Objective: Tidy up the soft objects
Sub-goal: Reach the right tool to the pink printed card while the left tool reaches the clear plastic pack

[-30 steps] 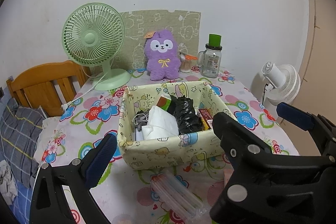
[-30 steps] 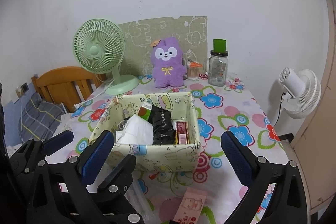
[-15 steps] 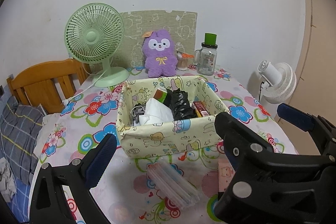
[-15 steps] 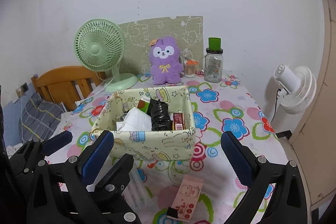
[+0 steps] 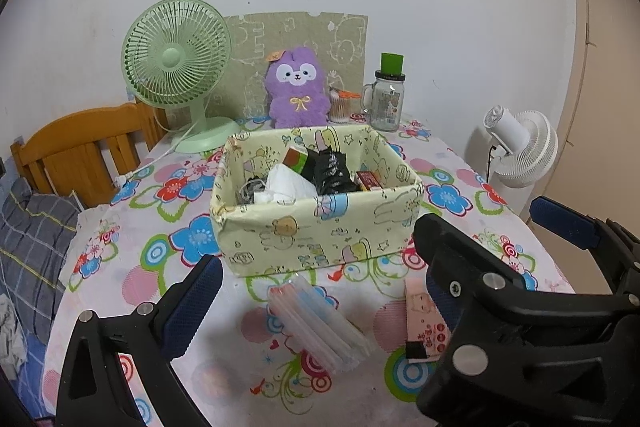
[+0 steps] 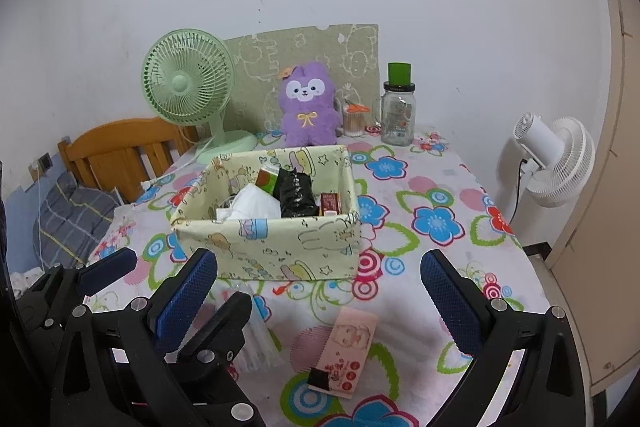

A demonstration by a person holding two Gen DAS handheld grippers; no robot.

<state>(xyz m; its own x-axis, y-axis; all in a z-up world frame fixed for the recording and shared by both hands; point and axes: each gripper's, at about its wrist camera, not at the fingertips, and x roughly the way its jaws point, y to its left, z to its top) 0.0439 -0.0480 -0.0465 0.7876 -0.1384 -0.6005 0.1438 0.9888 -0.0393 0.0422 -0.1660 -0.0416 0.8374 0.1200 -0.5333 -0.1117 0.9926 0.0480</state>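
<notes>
A pale yellow fabric basket stands mid-table, holding a white tissue pack, a black bag and small boxes. A purple plush toy sits upright at the table's back. A clear plastic pack and a pink packet lie on the cloth in front of the basket. My left gripper is open and empty above the clear pack. My right gripper is open and empty above the pink packet, to the right of the left one.
A green desk fan stands at the back left, a glass jar with green lid and a toothpick holder at the back right. A wooden chair is at the left, a white fan beyond the table's right edge.
Both grippers have drawn back toward the table's near edge. The basket looks farther away and the clear pack and pink packet have come fully into view. Both stay open.
</notes>
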